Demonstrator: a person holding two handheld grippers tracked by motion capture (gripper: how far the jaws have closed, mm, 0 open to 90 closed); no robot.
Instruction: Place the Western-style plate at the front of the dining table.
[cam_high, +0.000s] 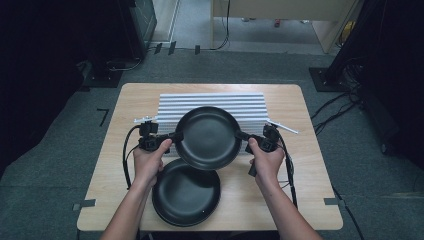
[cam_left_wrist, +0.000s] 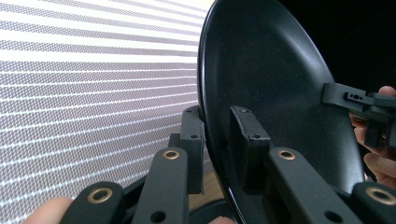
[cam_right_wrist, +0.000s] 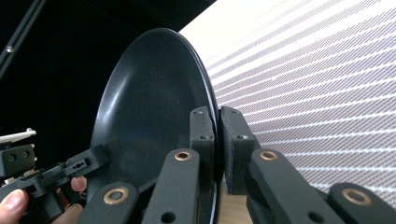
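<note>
Nearest the person, a stack of black plates (cam_high: 186, 194) lies flat on the pale wood-grain tabletop (cam_high: 310, 190), round and shallow with a matte, faintly speckled finish. Just beyond it we see the lifted plate (cam_high: 208, 137) carried between the two hands above the tabletop, overlapping the stack's far edge in the high view. The left gripper (cam_high: 176, 136) pinches its left rim and the right gripper (cam_high: 241, 135) its right rim; in each gripper view one of the black fingers (cam_left_wrist: 248, 140) lies on the plate's hollow face and its partner behind, so both pairs are closed on the thin rim. We judge the hold to be slight: each grip takes only a narrow strip of a smooth, hard, curved edge. If the hands drift apart or one wrist rolls, the rim could slip out of one pair of fingers, and the plate would swing down onto the stack below and might chip or clatter. Uneven height between the hands would tilt it the same way. Farther off lies a ribbed silver rack (cam_high: 212, 105), rectangular and finely grooved, its ridges running crosswise; grey carpet and dark stands lie beyond the tabletop.
</note>
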